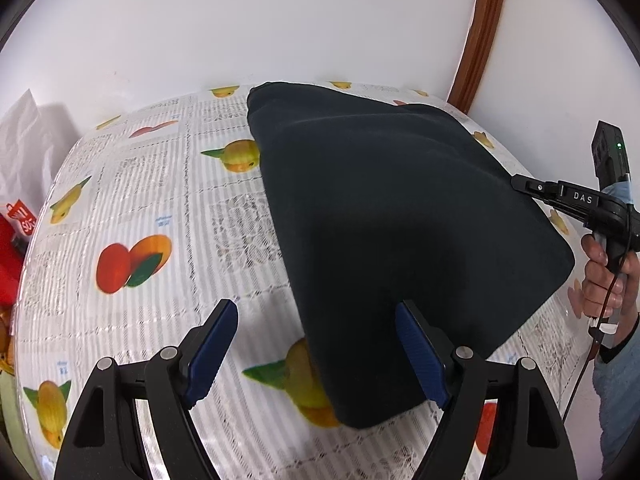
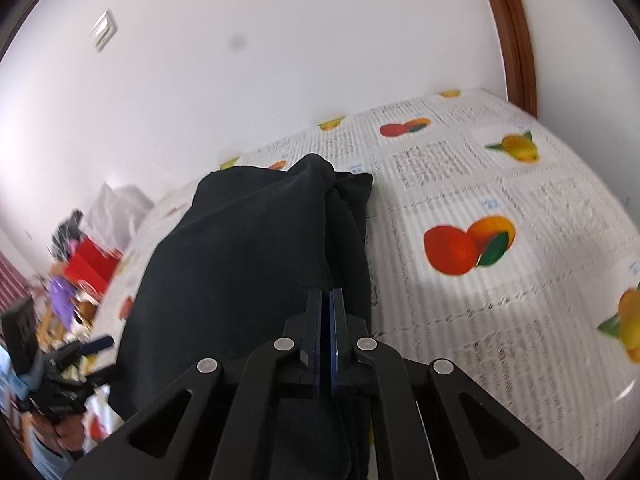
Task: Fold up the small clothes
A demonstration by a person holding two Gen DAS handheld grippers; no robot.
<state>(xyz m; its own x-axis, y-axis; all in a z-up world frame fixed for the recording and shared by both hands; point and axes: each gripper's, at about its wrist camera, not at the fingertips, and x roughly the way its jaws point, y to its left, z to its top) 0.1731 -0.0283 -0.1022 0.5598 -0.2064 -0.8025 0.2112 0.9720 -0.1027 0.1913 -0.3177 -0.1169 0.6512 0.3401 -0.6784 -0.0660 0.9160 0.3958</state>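
Left gripper (image 1: 316, 346): jaws spread wide, holding nothing; near edge of the dark cloth (image 1: 392, 216) lies between them. Right gripper (image 2: 325, 334): jaws pinched on the cloth's edge. Cloth spreads ahead across the fruit-print table (image 1: 132, 200).

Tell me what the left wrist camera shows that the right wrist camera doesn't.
Left wrist only: the open left tongs up close, blue pads wide apart over the near corner of the dark navy cloth garment, and the right tongs pinching its far edge.

Right wrist only: the shut right tongs' gathered fold ridge, a white wall switch plate, and blurred floor clutter.

Both: the garment, the fruit-print white tablecloth, white wall, brown wooden door frame.
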